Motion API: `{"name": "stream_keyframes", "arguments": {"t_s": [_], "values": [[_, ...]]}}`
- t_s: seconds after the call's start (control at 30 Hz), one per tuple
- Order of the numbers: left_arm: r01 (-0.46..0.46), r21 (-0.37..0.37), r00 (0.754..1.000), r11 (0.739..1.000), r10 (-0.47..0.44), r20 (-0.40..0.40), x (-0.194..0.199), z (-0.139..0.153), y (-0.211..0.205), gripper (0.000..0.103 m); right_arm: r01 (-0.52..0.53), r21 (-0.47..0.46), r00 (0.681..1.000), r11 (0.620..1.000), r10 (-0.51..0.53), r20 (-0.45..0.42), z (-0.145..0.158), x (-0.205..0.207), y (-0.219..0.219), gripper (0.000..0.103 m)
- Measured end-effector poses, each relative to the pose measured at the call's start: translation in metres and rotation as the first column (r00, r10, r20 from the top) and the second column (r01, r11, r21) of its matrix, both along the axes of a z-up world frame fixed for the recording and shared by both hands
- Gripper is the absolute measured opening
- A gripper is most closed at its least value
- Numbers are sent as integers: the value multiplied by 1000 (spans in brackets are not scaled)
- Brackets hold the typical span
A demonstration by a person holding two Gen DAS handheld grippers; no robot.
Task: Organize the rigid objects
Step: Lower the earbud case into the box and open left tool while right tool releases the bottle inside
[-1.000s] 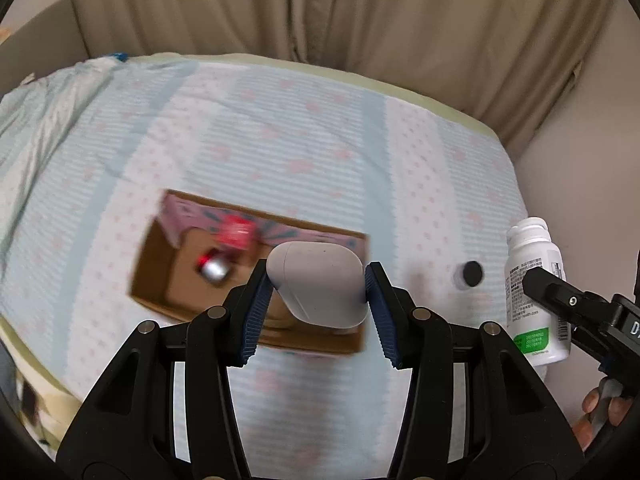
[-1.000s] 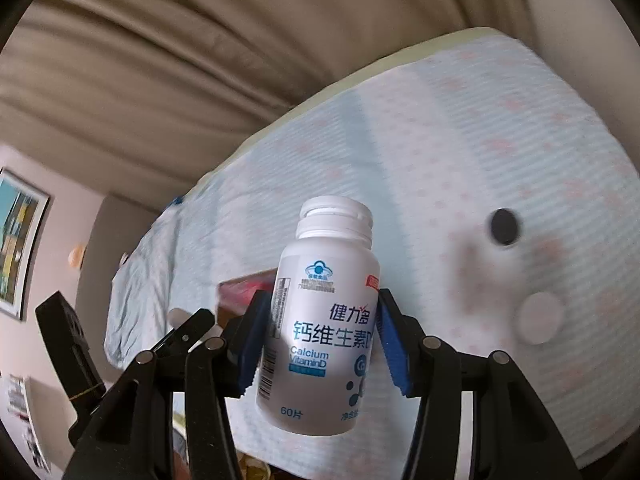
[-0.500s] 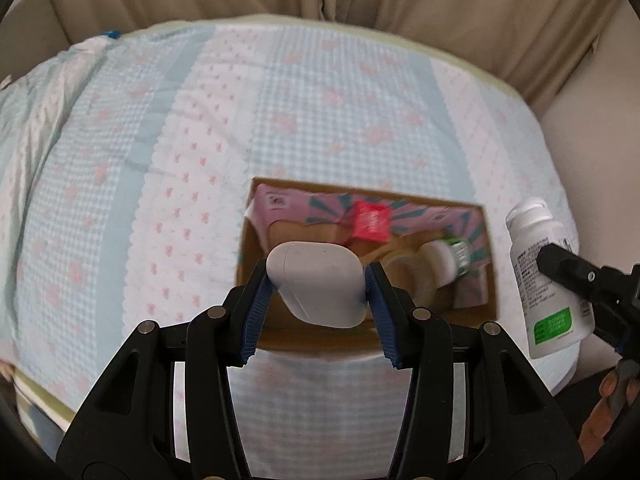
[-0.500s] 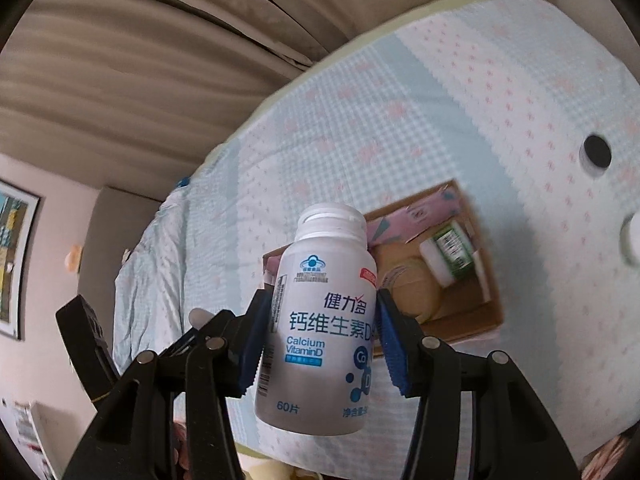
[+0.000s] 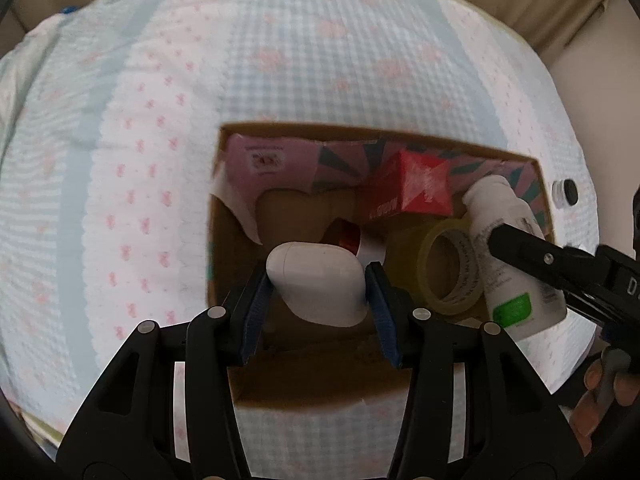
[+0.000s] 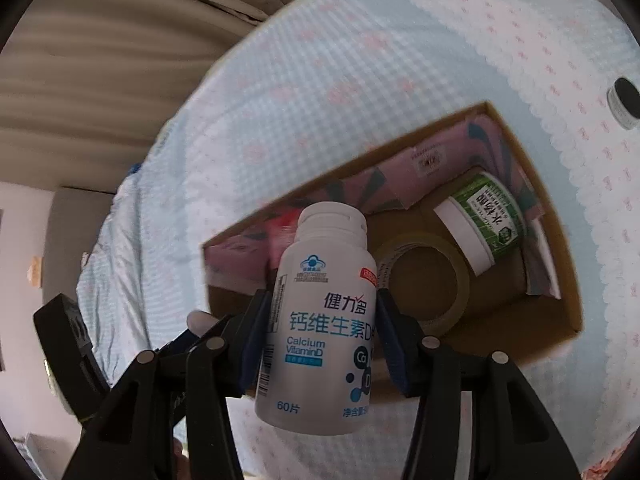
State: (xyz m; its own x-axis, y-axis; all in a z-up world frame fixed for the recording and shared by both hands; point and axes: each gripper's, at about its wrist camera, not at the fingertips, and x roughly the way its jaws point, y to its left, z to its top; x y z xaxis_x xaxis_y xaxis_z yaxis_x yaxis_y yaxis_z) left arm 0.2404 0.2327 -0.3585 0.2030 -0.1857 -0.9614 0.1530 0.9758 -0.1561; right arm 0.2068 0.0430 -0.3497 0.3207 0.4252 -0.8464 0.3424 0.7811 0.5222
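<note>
Your left gripper (image 5: 318,294) clamps a white case (image 5: 320,280) over the cardboard box (image 5: 304,394); your right gripper (image 6: 322,330) grips a white vitamin bottle (image 6: 324,320) above its near edge. Inside lie a tape roll (image 6: 426,284), a red carton (image 5: 412,188) and a green-labelled bottle (image 6: 482,222).

Below my tongs is a bed (image 5: 304,60) under a cover of pale blue checks and white bands with small pink marks. An open cardboard box (image 5: 224,376) sits directly on the cover. Just past the box's right end, a small jar with a black lid (image 6: 625,101) stands on the cover, apart from the box.
</note>
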Motion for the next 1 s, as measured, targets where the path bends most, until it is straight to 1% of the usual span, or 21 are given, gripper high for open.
{"name": "stream_keyframes", "arguments": {"t_s": [0.13, 0.2, 0.23, 0.27, 0.3, 0.33, 0.37, 0.4, 0.43, 0.47, 0.5, 0.57, 0.7, 0.9, 1.0], "values": [[38, 21, 999, 999, -37, -20, 5, -12, -8, 44, 0, -5, 999, 1000, 0, -37, -19, 8, 2, 48], [64, 7, 998, 998, -63, -21, 6, -13, -13, 44, -19, -12, 998, 1000, 18, -55, -24, 12, 4, 48], [77, -12, 997, 997, -77, -12, 6, -12, -14, 46, -35, -6, 997, 999, 35, -69, -27, 14, 6, 48], [93, -17, 996, 996, -93, -2, 5, -9, -16, 51, -51, 1, 995, 999, 51, -81, -31, 17, 8, 49], [102, 6, 995, 995, -102, 0, 5, -8, -19, 79, -69, -4, 993, 998, 69, -99, -35, 19, 11, 49], [112, 25, 994, 993, -112, 8, 4, -6, -21, 103, -84, -16, 990, 996, 82, -116, -37, 20, 12, 49], [120, 36, 992, 992, -121, 32, 2, -2, -23, 103, -101, -32, 986, 994, 96, -138, -39, 21, 13, 50], [135, 45, 989, 990, -138, 52, -1, 1, -25, 103, -107, -38, 985, 993, 101, -140, -39, 22, 14, 57], [146, 53, 987, 988, -149, 55, -2, 2, -27, 103, -110, -49, 986, 993, 102, -135, -37, 22, 13, 64], [156, 64, 986, 986, -159, 55, -3, 2, -28, 103, -113, -72, 987, 991, 103, -126, -35, 21, 12, 81], [162, 71, 985, 984, -166, 55, -5, 2, -29, 102, -120, -101, 988, 988, 109, -112, -31, 20, 11, 93], [170, 72, 983, 983, -174, 53, -9, 2, -30, 103, -129, -129, 988, 983, 117, -101, -26, 18, 9, 94], [160, 76, 985, 984, -164, 54, -12, 6, -27, 103, -127, -133, 987, 983, 113, -113, -24, 13, 2, 94], [125, 79, 987, 989, -132, 89, -23, 27, -19, 103, -121, -156, 991, 980, 111, -70, -6, 0, -1, 94], [111, 88, 985, 990, -121, 119, -33, 40, -13, 103, -115, -165, 993, 980, 107, -54, 5, -7, -1, 94]]}}
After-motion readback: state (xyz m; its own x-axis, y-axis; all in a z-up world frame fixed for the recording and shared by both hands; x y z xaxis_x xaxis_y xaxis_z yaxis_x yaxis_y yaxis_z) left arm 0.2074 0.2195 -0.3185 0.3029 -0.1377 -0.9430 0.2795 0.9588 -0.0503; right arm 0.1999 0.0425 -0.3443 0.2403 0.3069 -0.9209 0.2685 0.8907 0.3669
